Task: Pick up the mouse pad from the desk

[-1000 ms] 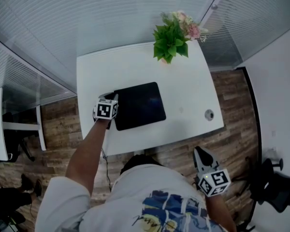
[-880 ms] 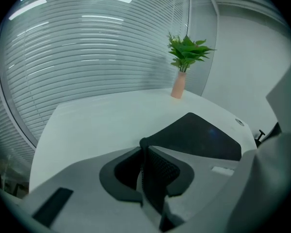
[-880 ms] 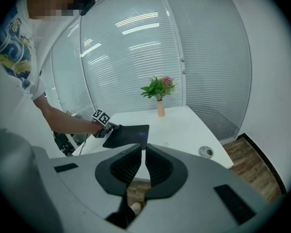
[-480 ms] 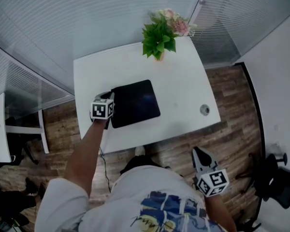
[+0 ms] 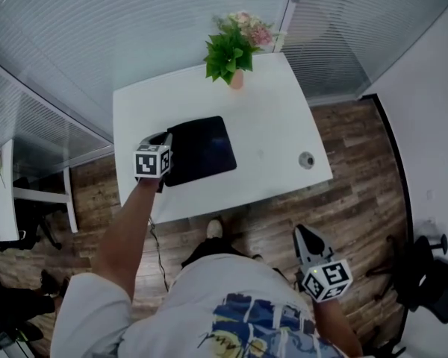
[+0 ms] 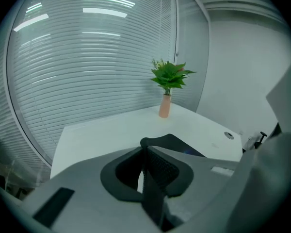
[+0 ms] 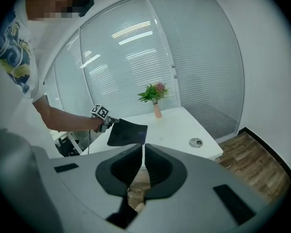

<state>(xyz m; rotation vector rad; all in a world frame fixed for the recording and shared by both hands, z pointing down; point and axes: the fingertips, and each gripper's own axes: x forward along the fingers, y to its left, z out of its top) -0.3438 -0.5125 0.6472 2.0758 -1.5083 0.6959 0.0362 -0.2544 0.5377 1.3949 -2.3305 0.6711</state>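
White counter [image 5: 272,136], plant [image 5: 225,49] in vase [image 5: 237,79] at its back: left gripper [image 5: 165,140], jaws just closing, clamps the lifted mouse pad [image 5: 203,148]; right gripper [image 5: 300,234] closed, empty.

Light: bright, even, cool indoor light in all three views.
Sources: ceiling strip lamps, mirrored as white bars high on the glass wall [image 6: 102,8] in the left gripper view and again in the right gripper view.
Glare: the white desk [image 5: 269,125] is nearly washed out in the head view. The mouse pad [image 5: 201,144] is near-black with a faint bluish sheen.
Shadows: faint and soft-edged.
Distortion: strong fisheye in both gripper views, with black corners and bowed blinds [image 7: 136,57]. The head view curves mildly at its edges.
Focus: the left gripper [image 6: 144,152] and right gripper [image 7: 143,149] are soft close to their lenses. The plant [image 6: 170,76] is fairly sharp. The head view is slightly smeared.
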